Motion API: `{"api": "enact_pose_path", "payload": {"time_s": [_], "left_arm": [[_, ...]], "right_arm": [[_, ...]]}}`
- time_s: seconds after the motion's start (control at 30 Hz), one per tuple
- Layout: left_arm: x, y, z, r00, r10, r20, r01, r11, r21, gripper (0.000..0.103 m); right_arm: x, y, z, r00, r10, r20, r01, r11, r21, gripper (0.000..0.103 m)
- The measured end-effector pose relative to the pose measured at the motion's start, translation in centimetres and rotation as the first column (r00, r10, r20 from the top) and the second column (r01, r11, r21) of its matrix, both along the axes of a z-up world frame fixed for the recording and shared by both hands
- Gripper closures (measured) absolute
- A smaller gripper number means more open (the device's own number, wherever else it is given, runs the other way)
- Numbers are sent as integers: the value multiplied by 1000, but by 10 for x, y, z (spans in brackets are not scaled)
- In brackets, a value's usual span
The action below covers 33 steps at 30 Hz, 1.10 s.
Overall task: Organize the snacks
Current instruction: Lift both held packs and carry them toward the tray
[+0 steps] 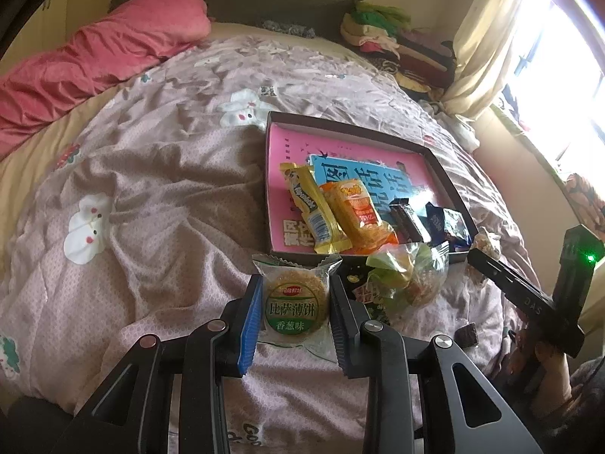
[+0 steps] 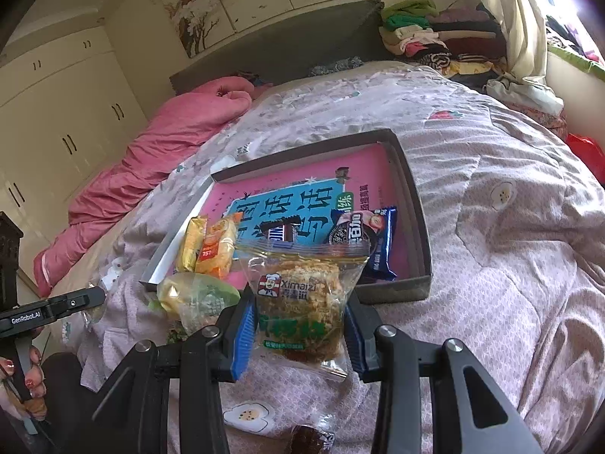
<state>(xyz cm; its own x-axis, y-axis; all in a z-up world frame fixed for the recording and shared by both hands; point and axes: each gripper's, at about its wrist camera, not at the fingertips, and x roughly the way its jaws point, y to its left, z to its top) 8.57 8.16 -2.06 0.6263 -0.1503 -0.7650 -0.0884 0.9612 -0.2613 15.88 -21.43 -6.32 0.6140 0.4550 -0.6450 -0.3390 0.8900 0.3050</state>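
Cracker packet (image 1: 296,304) in left tool (image 1: 296,314), rice-crisp packet (image 2: 302,302) in right tool (image 2: 298,325).

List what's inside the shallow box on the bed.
The box holds a yellow wrapper, an orange packet, a dark bar and a blue cookie pack. Its pink printed base is partly covered.

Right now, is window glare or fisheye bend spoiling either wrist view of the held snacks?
Left wrist view: the window is blown out at upper right, yet the round cracker pack label reads sharp. Right wrist view: glare only in the top right corner; the rice cake pack is clear. Both views bend and darken at the rim.
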Motion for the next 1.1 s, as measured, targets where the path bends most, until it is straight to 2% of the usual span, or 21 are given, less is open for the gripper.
{"api": "enact_pose_path", "payload": {"time_s": [1.1], "left_arm": [[30, -33, 24, 999, -20, 50, 19, 999, 28, 69]], "right_arm": [[-2, 3, 18, 996, 27, 86, -27, 1000, -1, 62]]}}
